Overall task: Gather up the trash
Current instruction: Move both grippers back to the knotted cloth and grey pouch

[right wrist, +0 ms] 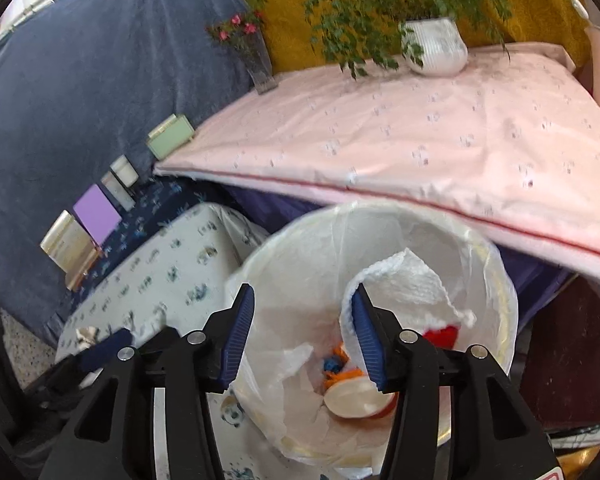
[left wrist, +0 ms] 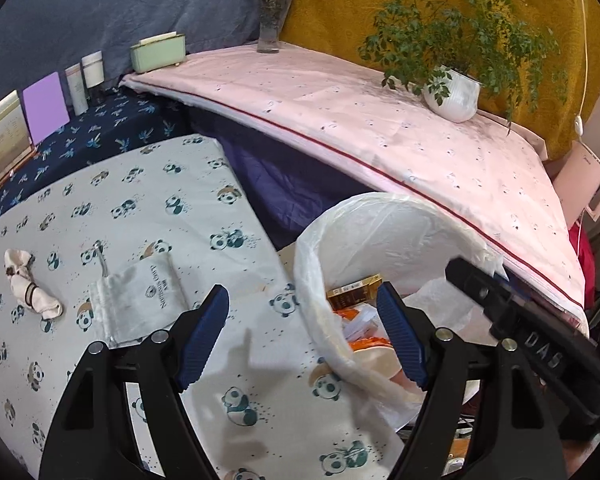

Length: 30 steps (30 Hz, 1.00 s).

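Both grippers open at the lined trash bin

The right gripper (right wrist: 302, 334) hangs above the trash bin (right wrist: 496, 280), jaws apart, a white tissue (right wrist: 412, 280) touching its right finger. The left gripper (left wrist: 304, 338) straddles the bin's near rim beside the panda-cloth table (left wrist: 140, 208) edge, jaws apart; farther left on that table lie a drawstring pouch (left wrist: 140, 300) and a crumpled tissue (left wrist: 30, 284).

A blue cloth (left wrist: 100, 4) and a yellow cloth (left wrist: 340, 4) hang at the back. A pink sheet (left wrist: 380, 120) covers a high table, with a white plant pot (left wrist: 454, 96) and a flower vase (left wrist: 270, 24) on it. A panda cloth (left wrist: 120, 216) covers the low table.
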Each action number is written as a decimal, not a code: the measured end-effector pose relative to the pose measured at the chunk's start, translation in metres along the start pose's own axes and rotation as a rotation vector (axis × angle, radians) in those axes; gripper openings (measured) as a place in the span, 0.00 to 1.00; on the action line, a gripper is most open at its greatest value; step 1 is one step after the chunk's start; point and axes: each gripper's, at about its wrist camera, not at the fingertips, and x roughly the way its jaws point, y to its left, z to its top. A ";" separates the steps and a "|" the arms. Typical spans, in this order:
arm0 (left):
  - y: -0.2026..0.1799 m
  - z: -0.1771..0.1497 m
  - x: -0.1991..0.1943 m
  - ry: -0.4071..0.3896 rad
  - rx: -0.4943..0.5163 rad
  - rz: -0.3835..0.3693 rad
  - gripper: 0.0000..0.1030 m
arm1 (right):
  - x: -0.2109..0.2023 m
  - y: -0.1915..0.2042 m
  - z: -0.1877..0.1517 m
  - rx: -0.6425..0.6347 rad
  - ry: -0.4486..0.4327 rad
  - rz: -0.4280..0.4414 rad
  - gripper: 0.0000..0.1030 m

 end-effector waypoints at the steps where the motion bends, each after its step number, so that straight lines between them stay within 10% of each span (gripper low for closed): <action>1: 0.004 -0.001 0.000 0.002 -0.008 0.001 0.70 | 0.002 -0.001 -0.005 0.003 0.012 -0.002 0.47; 17: 0.054 -0.020 -0.019 0.002 -0.088 0.045 0.71 | -0.025 -0.007 -0.062 0.014 0.087 -0.050 0.53; 30: 0.105 -0.031 -0.042 -0.027 -0.167 0.100 0.78 | -0.058 0.058 -0.037 -0.068 -0.025 0.042 0.56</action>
